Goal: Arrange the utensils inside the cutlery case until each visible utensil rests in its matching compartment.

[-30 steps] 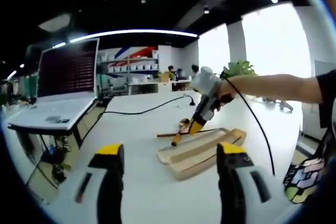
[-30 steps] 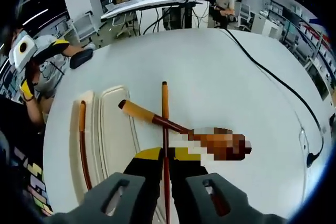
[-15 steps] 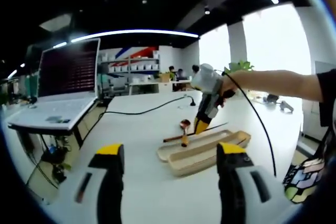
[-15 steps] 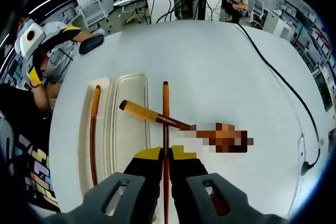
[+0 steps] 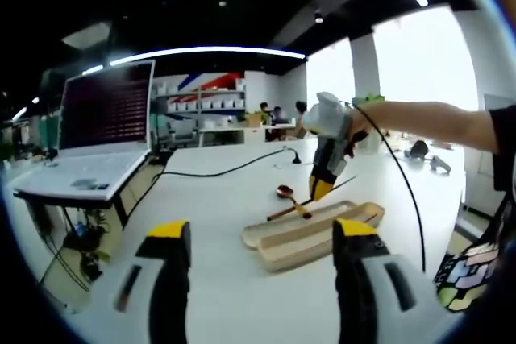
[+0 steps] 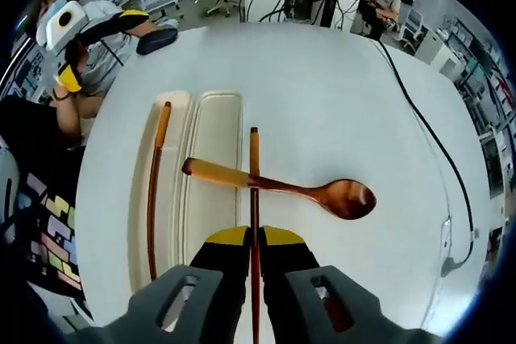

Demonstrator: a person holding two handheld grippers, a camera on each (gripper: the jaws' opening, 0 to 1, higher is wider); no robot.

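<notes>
**Right gripper up over the table with a chopstick**

Now, the right gripper (image 6: pixel 252 239) has its yellow-tipped jaws pressed together on a chopstick (image 6: pixel 253 191), which runs straight out ahead of it over the white table (image 6: pixel 322 94). Beneath that stick lies the spoon (image 6: pixel 318 193), handle end reaching over the edge of the case (image 6: pixel 216 118), bowl resting on the table off to the side. In the case's narrow slot sits a second chopstick (image 6: pixel 154 191), lying lengthwise; the wide compartment beside it is bare apart from the spoon handle's tip.

From the left gripper view, the left gripper (image 5: pixel 262 239) hangs low with its jaws spread wide, nothing between them. Ahead of it, the case (image 5: pixel 310 235) sits on the table, the spoon (image 5: pixel 289 199) just behind, and the right gripper (image 5: pixel 321 189) is held above them by a hand (image 5: pixel 359 122). A laptop (image 5: pixel 93 138) stands open well off to one side.
</notes>
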